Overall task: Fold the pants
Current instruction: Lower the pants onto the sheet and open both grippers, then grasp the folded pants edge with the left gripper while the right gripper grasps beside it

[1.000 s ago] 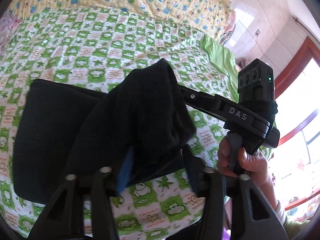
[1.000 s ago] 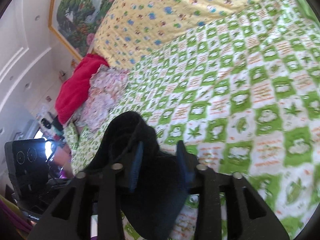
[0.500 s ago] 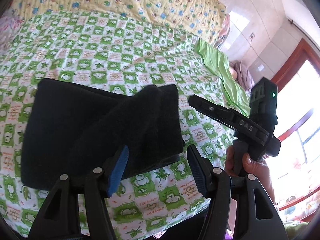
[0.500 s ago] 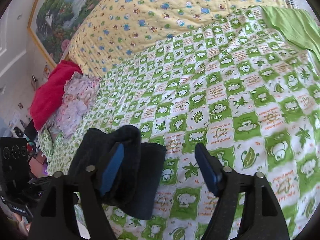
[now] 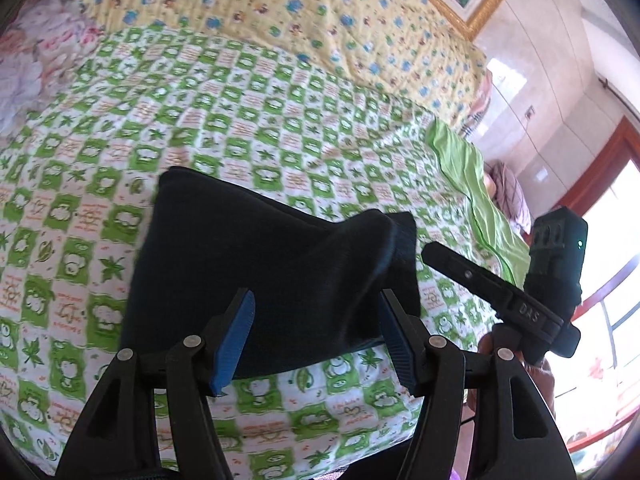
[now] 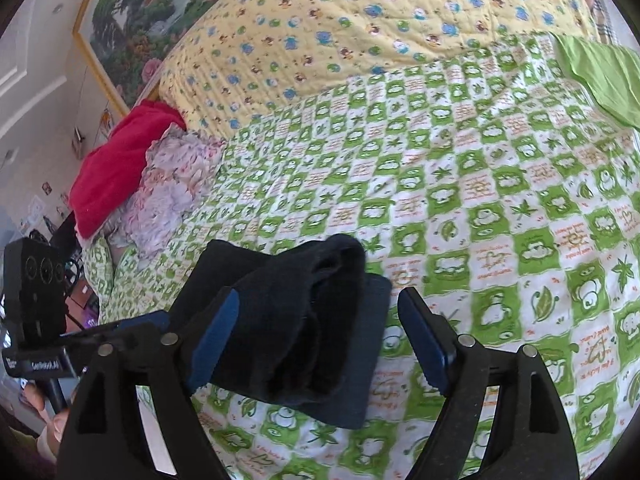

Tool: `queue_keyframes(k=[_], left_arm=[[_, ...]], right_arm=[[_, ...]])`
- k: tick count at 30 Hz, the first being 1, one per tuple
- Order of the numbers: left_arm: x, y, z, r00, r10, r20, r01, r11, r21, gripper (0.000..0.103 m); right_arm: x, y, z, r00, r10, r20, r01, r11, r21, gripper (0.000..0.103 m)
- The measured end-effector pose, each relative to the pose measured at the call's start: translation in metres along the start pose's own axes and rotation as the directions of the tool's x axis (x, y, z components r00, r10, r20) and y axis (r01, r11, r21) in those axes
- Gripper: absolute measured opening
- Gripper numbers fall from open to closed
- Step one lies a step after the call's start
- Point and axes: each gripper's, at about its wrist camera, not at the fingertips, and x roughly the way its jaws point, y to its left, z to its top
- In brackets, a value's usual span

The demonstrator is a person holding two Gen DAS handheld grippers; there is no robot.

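Jaws of both the left gripper and right gripper have just opened wide, releasing the pants, which lie folded compactly on the bed; little seems left.

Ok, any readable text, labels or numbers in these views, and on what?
"DAS": on the side of the right tool.
"GenRobot.AI", small, uncertain: label on the left tool.
Orange writing on the bedsheet: too small to read.
Both tools' jaws have just been opening; neither grips the pants.
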Motion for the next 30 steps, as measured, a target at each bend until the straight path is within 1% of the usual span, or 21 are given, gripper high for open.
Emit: queue_keyframes(k=[8,17,24,30], left_arm=[[-0.011,0.021,0.001,0.999,0.025,0.033,-0.023,0.999,-0.049,0.065],[-0.020,0.047,0.001,0.997,0.055,0.060,-0.048,0.993,-0.112,0.066],[-0.022,0.063,0.001,0.996,0.068,0.064,-0.058,0.987,-0.149,0.070],[-0.016,0.070,0.002,0.995,0.080,0.056,-0.070,0.984,-0.162,0.071]], right_arm=[[0.002,0.021,-0.002,1.000,-0.021,-0.006,0.021,1.000,-0.013,0.088],[0.007,0.036,-0.006,0.997,-0.069,-0.015,0.069,0.997,-0.038,0.090],[0.013,0.032,-0.011,0.991,-0.129,-0.024,0.129,0.992,-0.004,0.092],[0.021,0.020,-0.016,0.988,-0.141,-0.058,0.144,0.988,0.050,0.092]])
